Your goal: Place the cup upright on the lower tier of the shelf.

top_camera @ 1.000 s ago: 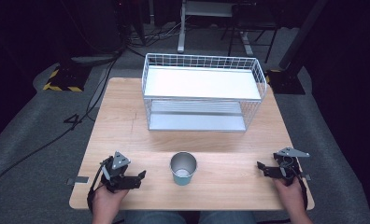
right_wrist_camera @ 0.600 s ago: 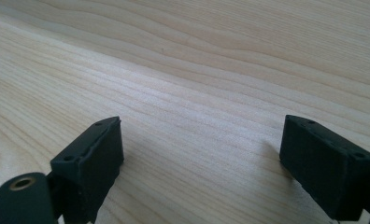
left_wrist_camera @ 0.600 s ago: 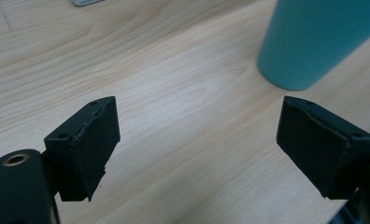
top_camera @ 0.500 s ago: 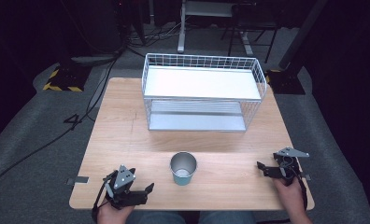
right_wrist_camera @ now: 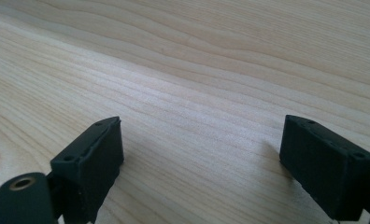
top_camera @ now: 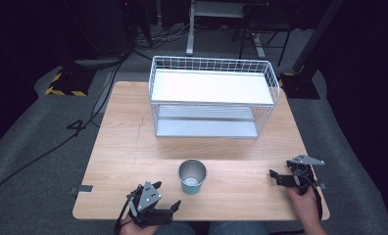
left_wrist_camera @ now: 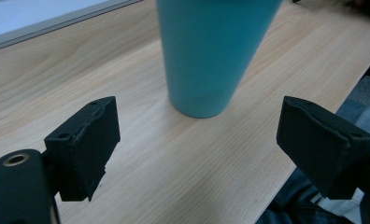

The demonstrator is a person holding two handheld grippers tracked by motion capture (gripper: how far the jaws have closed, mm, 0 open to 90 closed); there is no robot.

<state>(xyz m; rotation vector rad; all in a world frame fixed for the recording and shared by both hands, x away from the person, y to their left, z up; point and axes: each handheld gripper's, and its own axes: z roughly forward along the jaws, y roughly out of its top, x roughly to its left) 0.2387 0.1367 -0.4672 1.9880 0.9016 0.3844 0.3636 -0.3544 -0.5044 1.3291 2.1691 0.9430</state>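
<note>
Cup (top_camera: 192,177) upright, near wide-spread left tongs (top_camera: 171,208), contents unclear.

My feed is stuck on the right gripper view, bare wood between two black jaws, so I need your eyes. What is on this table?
Observer: A teal cup stands upright near the front edge of the wooden table, well to the left of the right tool.
Operator: Is anything holding it?
Observer: No. The left tool sits just left of and in front of the cup, jaws wide open toward it and not touching.
Operator: Anything farther back?
Observer: A white wire rack with two shelves stands at the far side of the table, apart from the cup.
Operator: Is the cup empty?
Observer: From the high view its shiny metal inside looks empty.
</note>
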